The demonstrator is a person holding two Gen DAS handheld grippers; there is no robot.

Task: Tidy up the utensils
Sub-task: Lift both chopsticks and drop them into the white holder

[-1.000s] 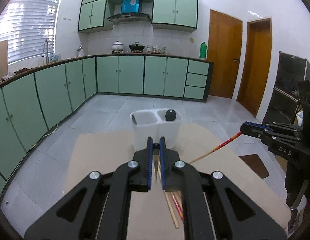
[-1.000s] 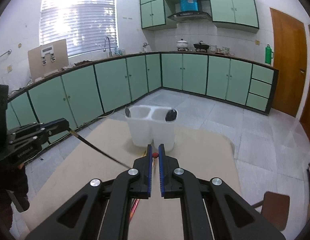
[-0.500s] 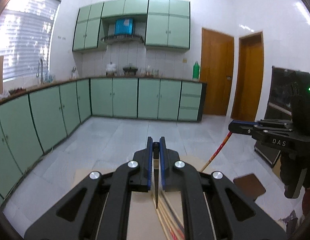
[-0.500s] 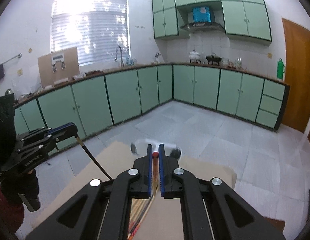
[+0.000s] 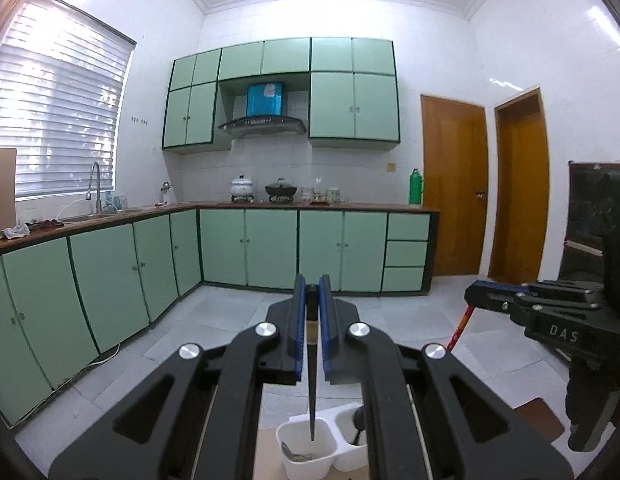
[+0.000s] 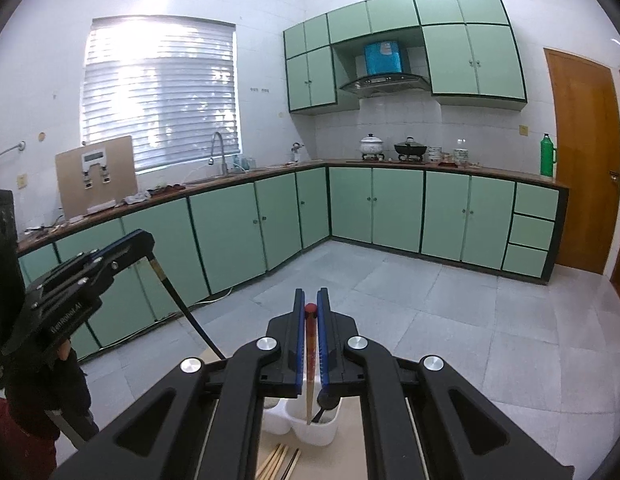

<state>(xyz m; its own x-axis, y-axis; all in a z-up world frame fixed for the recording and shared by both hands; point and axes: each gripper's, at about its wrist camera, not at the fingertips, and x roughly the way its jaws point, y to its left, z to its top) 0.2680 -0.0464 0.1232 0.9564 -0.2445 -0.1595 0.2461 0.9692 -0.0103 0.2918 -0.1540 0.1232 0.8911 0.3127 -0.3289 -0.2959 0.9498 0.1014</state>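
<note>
Left claw point(image 5: 311, 312) is clamped on a dark chopstick point(image 5: 311, 392), hanging tip-down right over the left cup of the white bin point(image 5: 306, 450). Seems to me the trick is to keep the stick plumb and lower it until the tip is well below the rim before letting go, or it could bounce out. That cup already has something metal lying in the bottom, probably a spoon.

Right claw point(image 6: 311, 316) is pinching a red-topped chopstick point(image 6: 310, 368), pale wood lower down, its tip at the right cup, where a dark utensil head pokes up. I'd steer around that.

The bin looks like thin, smooth plastic, so it may tip easily. More sticks point(image 6: 279, 460) lie loose on the tan desk point(image 6: 350, 452) just in front of it.
</note>
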